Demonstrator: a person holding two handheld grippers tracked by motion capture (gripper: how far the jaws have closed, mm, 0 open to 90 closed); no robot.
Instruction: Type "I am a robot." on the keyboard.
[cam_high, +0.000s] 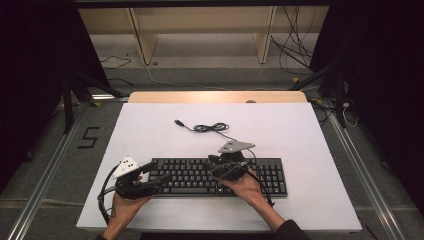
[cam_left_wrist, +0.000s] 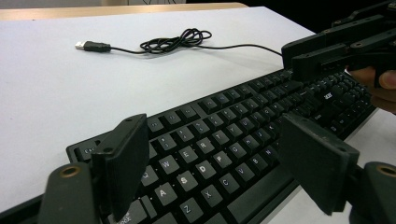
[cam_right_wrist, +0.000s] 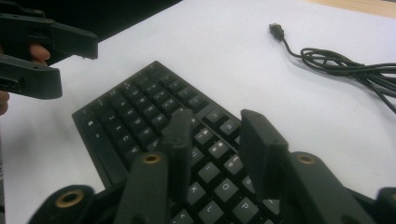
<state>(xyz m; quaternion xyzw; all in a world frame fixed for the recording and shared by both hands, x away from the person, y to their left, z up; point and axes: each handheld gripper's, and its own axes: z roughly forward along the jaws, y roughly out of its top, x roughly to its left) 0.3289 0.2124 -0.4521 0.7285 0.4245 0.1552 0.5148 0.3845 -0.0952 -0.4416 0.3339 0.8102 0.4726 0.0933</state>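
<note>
Hands (cam_high: 131, 196) hover both empty hand-held grippers, left spread, right half-spread, over keyboard (cam_high: 200, 176)

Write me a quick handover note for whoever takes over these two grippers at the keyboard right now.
Left gripper: jaws wide open, hovering over the keyboard's left end, above the letter keys; nothing held.
Right gripper: jaws partly closed, over the keys near the middle of the board; nothing between them.
Keyboard lies flat on the white table, near the person's edge. Its cable lies coiled behind it, USB plug loose on the table, not connected.
Done: both grippers are in place over the keys.
Left: probably key pressing; I cannot tell whether any key is down.
</note>
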